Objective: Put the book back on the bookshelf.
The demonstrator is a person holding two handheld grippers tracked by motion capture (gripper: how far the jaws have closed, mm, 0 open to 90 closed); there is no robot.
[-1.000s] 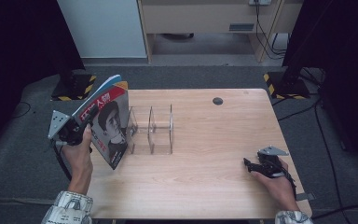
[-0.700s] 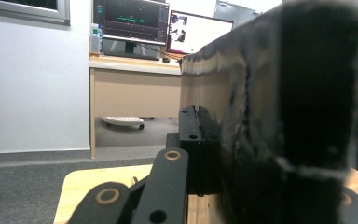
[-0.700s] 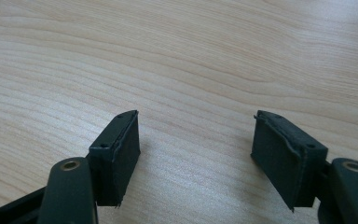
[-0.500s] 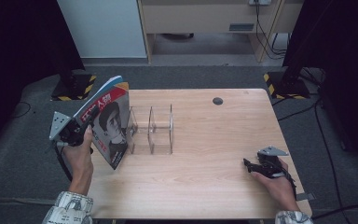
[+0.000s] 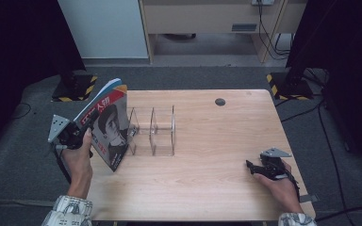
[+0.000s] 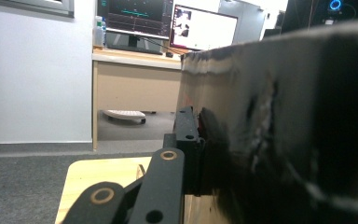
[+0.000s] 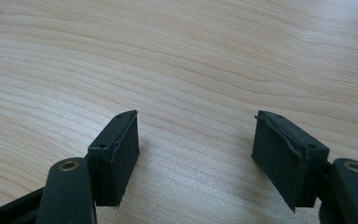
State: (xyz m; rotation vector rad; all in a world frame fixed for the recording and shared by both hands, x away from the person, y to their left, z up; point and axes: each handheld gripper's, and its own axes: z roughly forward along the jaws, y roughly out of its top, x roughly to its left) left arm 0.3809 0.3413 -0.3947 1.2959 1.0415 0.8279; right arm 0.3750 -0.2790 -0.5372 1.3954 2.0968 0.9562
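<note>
left gripper (image 5: 87, 123) at the left edge of the light wooden table (image 5: 217, 188), jaws clamped on a red, black and white magazine with a face on its cover (image 5: 107, 129) — held upright, tilted, lower corner close to the tabletop. just beside it, toward the middle, a clear acrylic divider rack (image 5: 153, 132), slots bare. right gripper (image 5: 250, 165) low near the right front corner, jaws spread wide over bare wood — nothing between them. small dark round hole (image 5: 220, 101) near the far edge.
</note>
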